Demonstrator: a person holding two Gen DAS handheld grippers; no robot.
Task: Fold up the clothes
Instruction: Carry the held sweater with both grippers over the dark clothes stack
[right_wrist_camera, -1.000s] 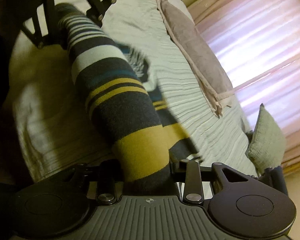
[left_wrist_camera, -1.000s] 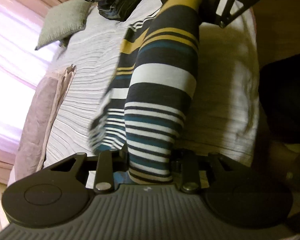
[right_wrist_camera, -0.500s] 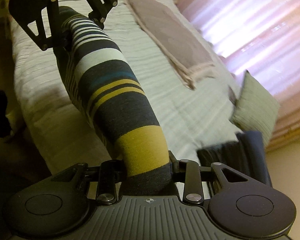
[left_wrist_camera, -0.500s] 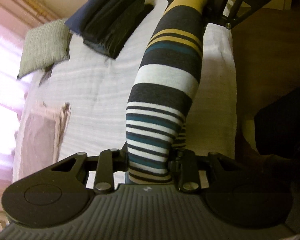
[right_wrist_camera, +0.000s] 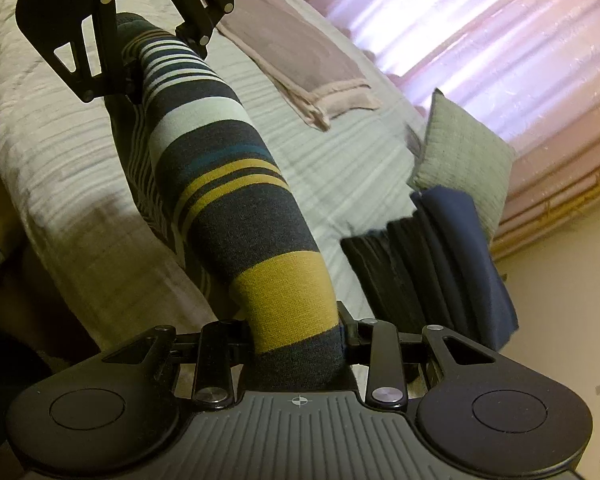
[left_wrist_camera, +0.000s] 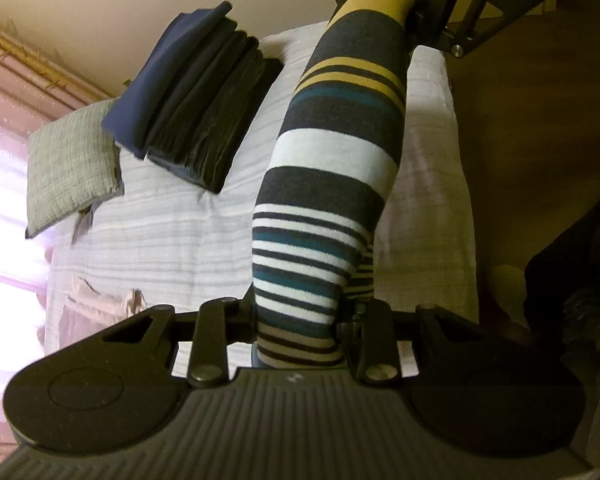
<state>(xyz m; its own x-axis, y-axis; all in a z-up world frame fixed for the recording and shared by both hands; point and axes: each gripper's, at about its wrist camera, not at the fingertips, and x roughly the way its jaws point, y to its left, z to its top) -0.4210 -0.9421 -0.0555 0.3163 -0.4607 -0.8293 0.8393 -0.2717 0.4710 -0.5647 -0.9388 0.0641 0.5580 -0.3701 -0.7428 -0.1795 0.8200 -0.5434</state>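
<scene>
Grippers (left_wrist_camera: 298, 344) (right_wrist_camera: 298, 354) clamp a striped garment (left_wrist_camera: 324, 184) at either end, aloft over the bed (left_wrist_camera: 172, 232).
Folded dark clothes (left_wrist_camera: 204, 108) already stacked; this piece unfolded.

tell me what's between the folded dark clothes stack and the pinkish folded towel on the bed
In the right wrist view, nothing lies between the dark stack and the pinkish towel but bare white ribbed bedspread; the grey-green cushion sits off to the window side.

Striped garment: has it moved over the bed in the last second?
Yes. The striped garment, stretched between the left gripper and right gripper, has lifted off the bed; its hanging part no longer drapes there.
</scene>
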